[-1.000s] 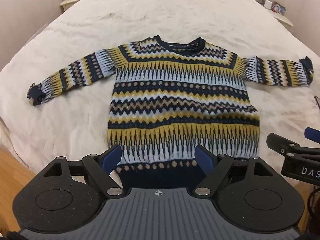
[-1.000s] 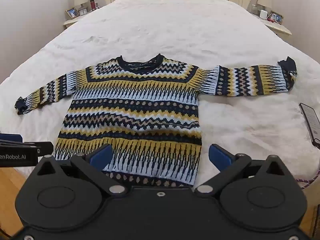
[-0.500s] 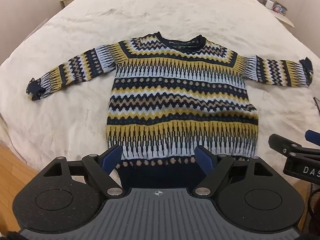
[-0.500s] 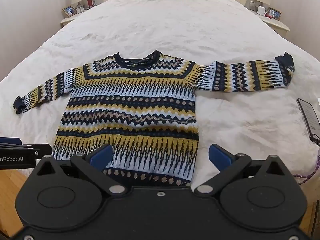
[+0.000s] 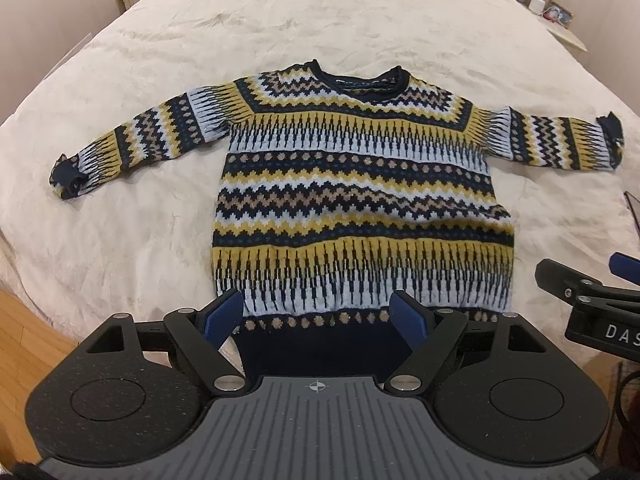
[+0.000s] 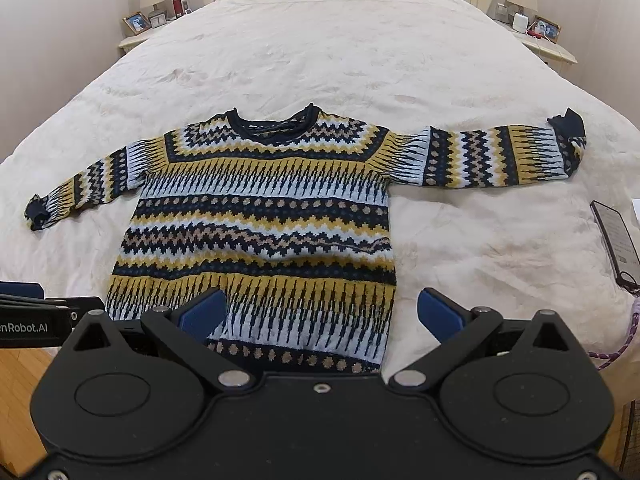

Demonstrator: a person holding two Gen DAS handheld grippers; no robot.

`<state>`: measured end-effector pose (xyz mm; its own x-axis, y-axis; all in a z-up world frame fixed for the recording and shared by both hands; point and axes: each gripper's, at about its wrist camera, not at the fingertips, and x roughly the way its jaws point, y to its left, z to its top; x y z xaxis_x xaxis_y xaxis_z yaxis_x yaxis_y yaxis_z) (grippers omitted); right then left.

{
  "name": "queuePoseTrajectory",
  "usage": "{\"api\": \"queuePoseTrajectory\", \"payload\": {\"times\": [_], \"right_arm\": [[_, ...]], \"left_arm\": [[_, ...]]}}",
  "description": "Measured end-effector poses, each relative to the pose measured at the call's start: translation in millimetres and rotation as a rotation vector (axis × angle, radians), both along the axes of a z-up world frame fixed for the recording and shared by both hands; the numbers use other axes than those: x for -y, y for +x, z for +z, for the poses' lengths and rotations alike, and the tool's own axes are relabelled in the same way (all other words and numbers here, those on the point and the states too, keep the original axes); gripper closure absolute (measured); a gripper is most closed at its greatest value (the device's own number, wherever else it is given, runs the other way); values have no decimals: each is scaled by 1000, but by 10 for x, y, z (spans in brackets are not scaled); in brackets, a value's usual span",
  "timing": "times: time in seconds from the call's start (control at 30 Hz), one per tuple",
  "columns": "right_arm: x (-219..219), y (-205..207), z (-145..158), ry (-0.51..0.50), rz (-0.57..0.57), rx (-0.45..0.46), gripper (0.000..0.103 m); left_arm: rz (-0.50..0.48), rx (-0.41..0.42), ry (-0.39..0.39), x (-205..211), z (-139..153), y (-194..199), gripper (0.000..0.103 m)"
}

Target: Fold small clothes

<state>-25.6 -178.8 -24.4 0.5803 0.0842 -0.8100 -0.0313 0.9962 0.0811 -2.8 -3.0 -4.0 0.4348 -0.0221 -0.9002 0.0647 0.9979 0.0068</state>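
A small knitted sweater [image 5: 360, 184] with navy, yellow and pale blue zigzag bands lies flat on the cream bed, neck away from me, both sleeves spread out. It also shows in the right wrist view [image 6: 264, 232]. My left gripper [image 5: 318, 316] is open and empty, hovering over the left part of the navy hem. My right gripper [image 6: 320, 314] is open and empty over the hem's right corner, and it shows at the right edge of the left wrist view [image 5: 580, 288].
The cream bedspread [image 6: 360, 60] covers the whole bed. A phone [image 6: 614, 236] with a purple cord [image 6: 624, 340] lies near the bed's right edge. Nightstands with lamps and photo frames [image 6: 138, 24] flank the headboard. Wooden floor [image 5: 24, 336] shows below the bed's near edge.
Both grippers have drifted slightly back and up, so the sweater sits a little lower and farther in both views. Jaws stay open and the sweater has not moved.
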Motion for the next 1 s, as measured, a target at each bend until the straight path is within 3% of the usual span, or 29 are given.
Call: {"api": "queuePoseTrajectory", "payload": {"times": [1.0], "right_arm": [[-28,13,-15,3,0,-3,1]], "left_arm": [[8,-5,-11,-81,-4,18,23]]}}
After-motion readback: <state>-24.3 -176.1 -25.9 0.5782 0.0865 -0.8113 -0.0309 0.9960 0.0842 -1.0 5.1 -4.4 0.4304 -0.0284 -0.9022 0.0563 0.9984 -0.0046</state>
